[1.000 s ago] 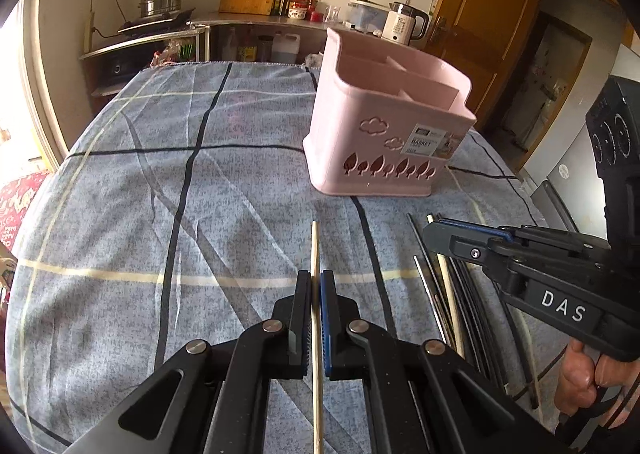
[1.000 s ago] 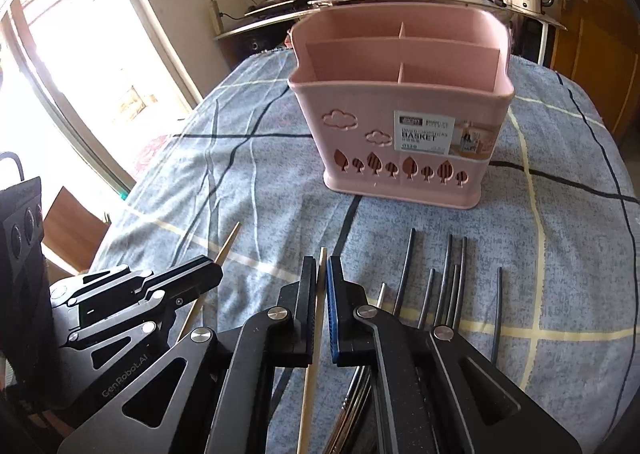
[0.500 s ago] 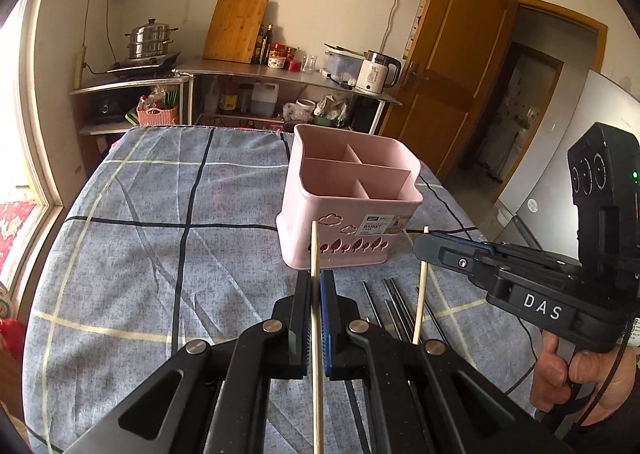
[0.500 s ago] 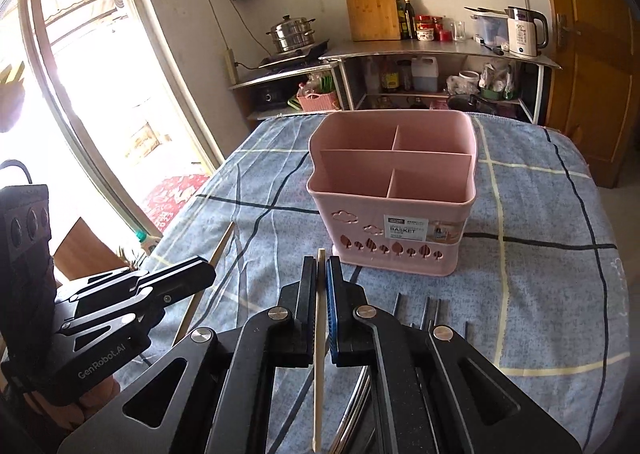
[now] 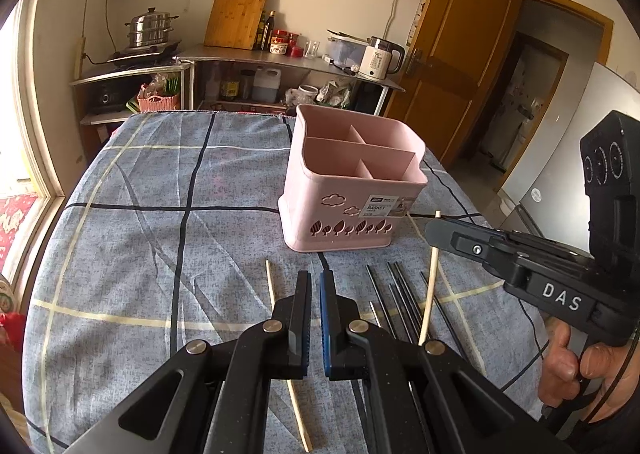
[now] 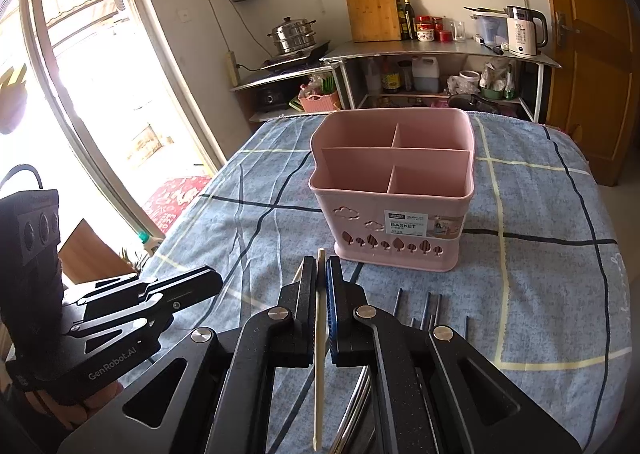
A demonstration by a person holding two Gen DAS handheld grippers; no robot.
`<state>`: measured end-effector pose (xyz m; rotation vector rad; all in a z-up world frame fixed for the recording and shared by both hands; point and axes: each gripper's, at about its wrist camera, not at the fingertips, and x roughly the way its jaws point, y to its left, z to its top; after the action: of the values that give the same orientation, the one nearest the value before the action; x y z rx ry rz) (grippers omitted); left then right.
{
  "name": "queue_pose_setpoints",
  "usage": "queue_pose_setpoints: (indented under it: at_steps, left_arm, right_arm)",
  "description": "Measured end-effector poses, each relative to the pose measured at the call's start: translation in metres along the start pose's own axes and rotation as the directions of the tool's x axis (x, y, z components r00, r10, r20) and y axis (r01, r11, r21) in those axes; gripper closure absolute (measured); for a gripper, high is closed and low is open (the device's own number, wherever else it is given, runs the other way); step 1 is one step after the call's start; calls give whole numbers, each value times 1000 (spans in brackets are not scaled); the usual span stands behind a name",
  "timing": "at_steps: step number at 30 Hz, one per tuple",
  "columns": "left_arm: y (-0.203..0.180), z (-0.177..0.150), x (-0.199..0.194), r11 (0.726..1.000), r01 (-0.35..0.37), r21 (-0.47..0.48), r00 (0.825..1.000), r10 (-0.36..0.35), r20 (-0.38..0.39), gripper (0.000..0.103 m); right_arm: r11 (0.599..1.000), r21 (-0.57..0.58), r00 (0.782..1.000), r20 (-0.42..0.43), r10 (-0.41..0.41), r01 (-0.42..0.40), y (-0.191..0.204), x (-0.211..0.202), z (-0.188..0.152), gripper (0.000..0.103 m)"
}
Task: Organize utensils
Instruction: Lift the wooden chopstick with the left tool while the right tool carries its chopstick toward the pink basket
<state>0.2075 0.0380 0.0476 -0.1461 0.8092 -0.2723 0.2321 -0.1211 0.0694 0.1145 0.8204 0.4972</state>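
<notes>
The dark metal chopsticks (image 6: 428, 304) vanish under the right gripper's black jaws. The small print on the pink plastic basket's white label (image 6: 405, 223) is unreadable. The loose pale wooden chopstick (image 5: 298, 406) runs behind the left jaws.

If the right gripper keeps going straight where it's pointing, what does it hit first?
Probably the pink basket: the right gripper, shut on a wooden chopstick, aims at its near wall. Depth is unclear.

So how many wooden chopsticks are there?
2. One chopstick is held in the right gripper; a second chopstick lies on the cloth under the left gripper. Others may be hidden beneath the grippers.
</notes>
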Motion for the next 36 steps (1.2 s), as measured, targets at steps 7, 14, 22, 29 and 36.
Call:
queue_pose_setpoints:
  at_steps: [7, 14, 22, 29, 36]
  left_arm:
    - [27, 2, 68, 997, -64, -37, 987, 58, -153, 98]
    - [39, 7, 126, 994, -93, -50, 965, 77, -252, 98]
    - [34, 14, 145, 992, -128, -16, 955, 119, -271, 91]
    - [31, 15, 135, 993, -117, -11, 959, 110, -262, 98]
    - [18, 36, 76, 998, -57, -13, 989, 55, -136, 99]
  right_arm:
    - [1000, 8, 1000, -9, 0, 0, -3, 4, -1, 98]
    - [1000, 18, 1000, -19, 7, -7, -8, 11, 1, 98]
    - [999, 36, 1000, -21, 10, -9, -18, 14, 2, 98]
    - [999, 38, 1000, -15, 9, -9, -16, 12, 3, 98]
    - [999, 35, 1000, 12, 9, -9, -13, 2, 8, 98]
